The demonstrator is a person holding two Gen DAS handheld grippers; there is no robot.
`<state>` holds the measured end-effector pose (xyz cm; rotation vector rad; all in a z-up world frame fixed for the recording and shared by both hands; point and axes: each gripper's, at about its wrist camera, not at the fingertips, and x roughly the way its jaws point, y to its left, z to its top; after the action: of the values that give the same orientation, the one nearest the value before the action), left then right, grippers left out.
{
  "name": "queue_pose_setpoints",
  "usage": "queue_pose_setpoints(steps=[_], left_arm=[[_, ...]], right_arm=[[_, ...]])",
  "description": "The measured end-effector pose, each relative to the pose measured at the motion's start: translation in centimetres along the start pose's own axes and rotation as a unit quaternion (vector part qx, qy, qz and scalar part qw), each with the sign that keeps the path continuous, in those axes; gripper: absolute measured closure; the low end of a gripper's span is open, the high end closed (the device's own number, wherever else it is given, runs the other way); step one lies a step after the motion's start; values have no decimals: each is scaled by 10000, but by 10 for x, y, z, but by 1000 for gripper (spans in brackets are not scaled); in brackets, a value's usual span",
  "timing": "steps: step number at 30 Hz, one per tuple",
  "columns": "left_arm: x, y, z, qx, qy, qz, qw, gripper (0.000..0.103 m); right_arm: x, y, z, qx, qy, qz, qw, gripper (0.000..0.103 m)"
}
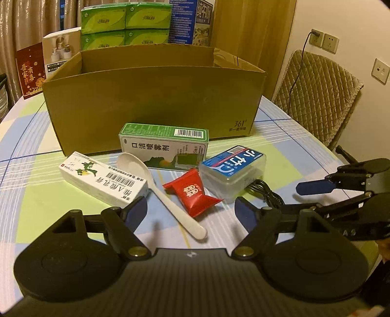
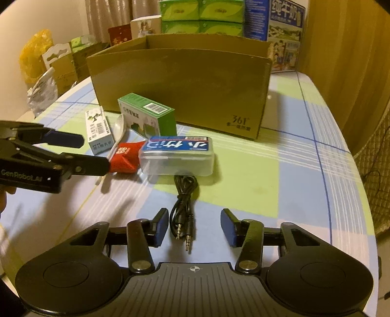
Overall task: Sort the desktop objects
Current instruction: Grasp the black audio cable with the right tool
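Note:
An open brown cardboard box (image 1: 156,97) stands at the back of the checked tablecloth. In front of it lie a white medicine box (image 1: 104,180), a white spoon (image 1: 160,185), a green spray box (image 1: 165,146), a red candy packet (image 1: 192,195), a clear plastic case with a blue label (image 1: 231,170) and a black audio cable (image 2: 182,214). My left gripper (image 1: 190,211) is open, low over the table, with the spoon handle and candy packet between its fingers, touching neither. My right gripper (image 2: 195,226) is open, its fingers on either side of the cable's plug ends.
Green tissue packs (image 1: 125,23) and a blue carton (image 1: 190,22) are stacked behind the cardboard box. A quilted chair (image 1: 316,97) stands to the right of the table. Small boxes and a yellow bag (image 2: 35,53) sit beyond the table's left edge.

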<state>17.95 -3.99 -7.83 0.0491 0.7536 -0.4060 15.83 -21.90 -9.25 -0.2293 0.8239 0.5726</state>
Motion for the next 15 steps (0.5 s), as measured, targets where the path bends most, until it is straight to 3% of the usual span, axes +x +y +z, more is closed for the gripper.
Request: queue_pose_setpoints(steps=[7,10,15], left_arm=[[5,-1,2,-40,-28,-50,10000,29],[6,-3,3,-16,-69,-76,9999,29],[12,-11,5,72,-60,-104,9999,29]], right_arm=[[17,10,4,-252,38,-5,9997,72],[22,14,5,-353,93,3,9993,85],[19,5,5,-212,107,-242,9994,87]])
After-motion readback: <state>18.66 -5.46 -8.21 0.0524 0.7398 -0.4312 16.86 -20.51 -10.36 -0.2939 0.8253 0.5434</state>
